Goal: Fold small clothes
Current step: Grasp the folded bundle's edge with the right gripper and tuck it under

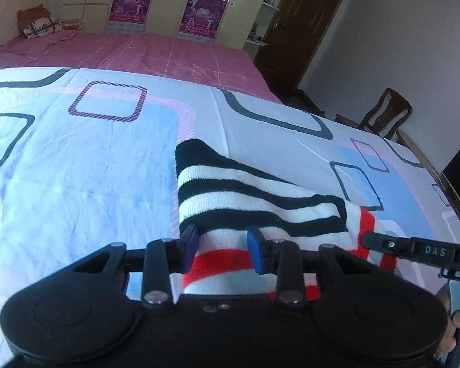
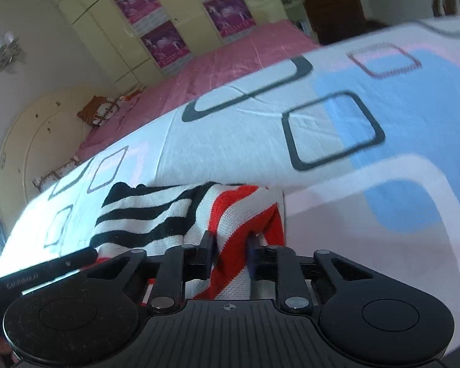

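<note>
**Striped knit garment held at two points over the patterned sheet**

A small knit garment (image 1: 260,196) with black, white and red stripes is gripped by both grippers. The left gripper (image 1: 222,248) is clamped on its white-and-red band, the black-striped part spread ahead of the jaws. The right gripper (image 2: 230,253) is closed on a bunched red-and-white fold, over the white-and-blue bedsheet printed with rounded squares (image 1: 86,159).

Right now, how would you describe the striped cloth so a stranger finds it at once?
Look at the white bed cover with blue patches and black outlined squares. On it lies a knitted cloth, pinched by both grippers. It alone has black-and-white stripes at one end, red-and-white at the other.
</note>
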`<state>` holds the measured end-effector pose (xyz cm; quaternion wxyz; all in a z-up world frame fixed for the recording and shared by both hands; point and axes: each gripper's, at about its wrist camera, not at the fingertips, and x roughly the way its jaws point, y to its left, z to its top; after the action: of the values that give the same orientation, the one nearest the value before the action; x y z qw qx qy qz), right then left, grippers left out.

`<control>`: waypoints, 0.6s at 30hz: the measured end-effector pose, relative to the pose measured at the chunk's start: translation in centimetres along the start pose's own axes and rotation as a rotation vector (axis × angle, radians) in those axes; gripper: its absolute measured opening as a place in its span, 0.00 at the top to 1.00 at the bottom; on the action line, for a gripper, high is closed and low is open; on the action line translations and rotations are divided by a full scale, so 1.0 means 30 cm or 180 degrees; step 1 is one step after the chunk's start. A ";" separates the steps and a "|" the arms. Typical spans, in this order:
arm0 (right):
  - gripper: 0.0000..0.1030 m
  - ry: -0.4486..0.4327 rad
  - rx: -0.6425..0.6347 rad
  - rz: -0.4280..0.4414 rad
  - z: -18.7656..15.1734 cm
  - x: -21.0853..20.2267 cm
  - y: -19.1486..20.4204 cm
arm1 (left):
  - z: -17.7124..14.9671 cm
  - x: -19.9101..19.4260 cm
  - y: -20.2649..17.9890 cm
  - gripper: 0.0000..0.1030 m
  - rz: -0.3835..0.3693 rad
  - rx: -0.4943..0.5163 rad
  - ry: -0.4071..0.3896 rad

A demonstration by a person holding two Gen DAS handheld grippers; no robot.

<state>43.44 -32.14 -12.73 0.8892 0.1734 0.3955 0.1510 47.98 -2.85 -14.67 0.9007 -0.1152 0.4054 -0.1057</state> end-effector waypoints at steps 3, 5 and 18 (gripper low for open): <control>0.90 -0.0286 -0.0529 -0.0099 -0.014 -0.022 0.047 | -0.001 0.008 -0.002 0.66 0.0034 0.0008 -0.0044; 0.90 -0.0180 -0.0619 -0.0293 -0.037 0.017 0.029 | -0.009 0.018 -0.007 0.65 0.0088 0.0079 -0.0078; 0.90 -0.0416 -0.0588 -0.0179 0.016 -0.049 0.077 | 0.002 0.021 -0.060 0.67 0.0155 0.0387 -0.0147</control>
<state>42.56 -30.74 -10.49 0.9292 0.0890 0.3257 0.1502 48.26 -4.74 -14.53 0.9174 -0.0527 0.3801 -0.1055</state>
